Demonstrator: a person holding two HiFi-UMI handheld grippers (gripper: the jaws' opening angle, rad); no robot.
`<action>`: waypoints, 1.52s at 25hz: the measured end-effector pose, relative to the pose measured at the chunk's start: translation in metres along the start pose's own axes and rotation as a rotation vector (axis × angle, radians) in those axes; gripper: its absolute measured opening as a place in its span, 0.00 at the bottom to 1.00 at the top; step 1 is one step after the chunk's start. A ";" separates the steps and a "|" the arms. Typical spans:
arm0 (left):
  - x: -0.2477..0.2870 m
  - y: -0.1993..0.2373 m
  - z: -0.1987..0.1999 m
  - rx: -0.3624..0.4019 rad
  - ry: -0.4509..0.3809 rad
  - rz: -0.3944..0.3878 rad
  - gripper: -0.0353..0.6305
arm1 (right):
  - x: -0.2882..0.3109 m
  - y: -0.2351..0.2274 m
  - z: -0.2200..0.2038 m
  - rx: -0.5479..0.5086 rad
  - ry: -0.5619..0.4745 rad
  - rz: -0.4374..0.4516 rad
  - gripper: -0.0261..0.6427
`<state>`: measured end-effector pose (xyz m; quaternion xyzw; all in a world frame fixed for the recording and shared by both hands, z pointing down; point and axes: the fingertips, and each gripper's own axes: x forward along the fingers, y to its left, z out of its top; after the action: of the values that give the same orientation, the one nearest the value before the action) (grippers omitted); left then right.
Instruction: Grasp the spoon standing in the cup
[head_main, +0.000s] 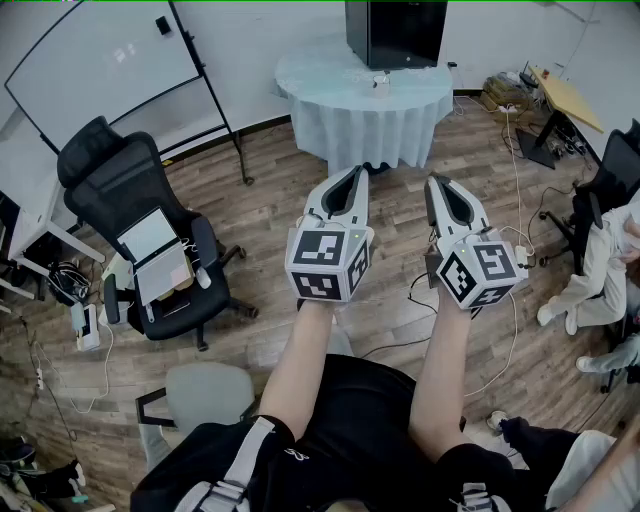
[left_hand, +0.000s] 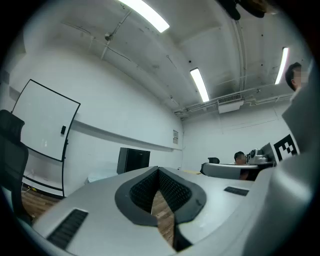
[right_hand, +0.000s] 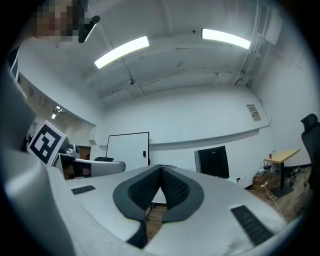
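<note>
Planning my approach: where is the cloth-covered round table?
Head view, top centre: the round table stands right of the whiteboard, a black box on it.

Left hand-held gripper white, its cube black-and-white patterned — chair black, floor brown.

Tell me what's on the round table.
A small item sits on the table, too small to identify. A black box stands on or behind it, unclear. The cloth hides what's underneath.

Brown wood-plank floor. Ahead of the left gripper, a round table under pale blue cloth bears a black cabinet; left of that gripper, a black mesh office chair and white whiteboard.
</note>
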<state>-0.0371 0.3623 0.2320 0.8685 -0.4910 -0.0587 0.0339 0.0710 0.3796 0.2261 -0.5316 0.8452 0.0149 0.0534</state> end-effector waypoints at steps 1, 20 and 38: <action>0.003 0.003 0.000 0.000 0.001 0.000 0.05 | 0.005 -0.001 -0.001 -0.001 0.002 0.000 0.04; 0.149 0.106 -0.004 -0.024 0.016 -0.043 0.05 | 0.155 -0.073 -0.025 0.023 -0.029 -0.151 0.05; 0.221 0.198 0.037 -0.071 -0.071 -0.081 0.05 | 0.286 -0.065 -0.002 0.004 -0.096 -0.137 0.05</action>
<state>-0.0974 0.0707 0.2038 0.8834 -0.4539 -0.1080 0.0448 0.0068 0.0946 0.1994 -0.5868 0.8033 0.0347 0.0958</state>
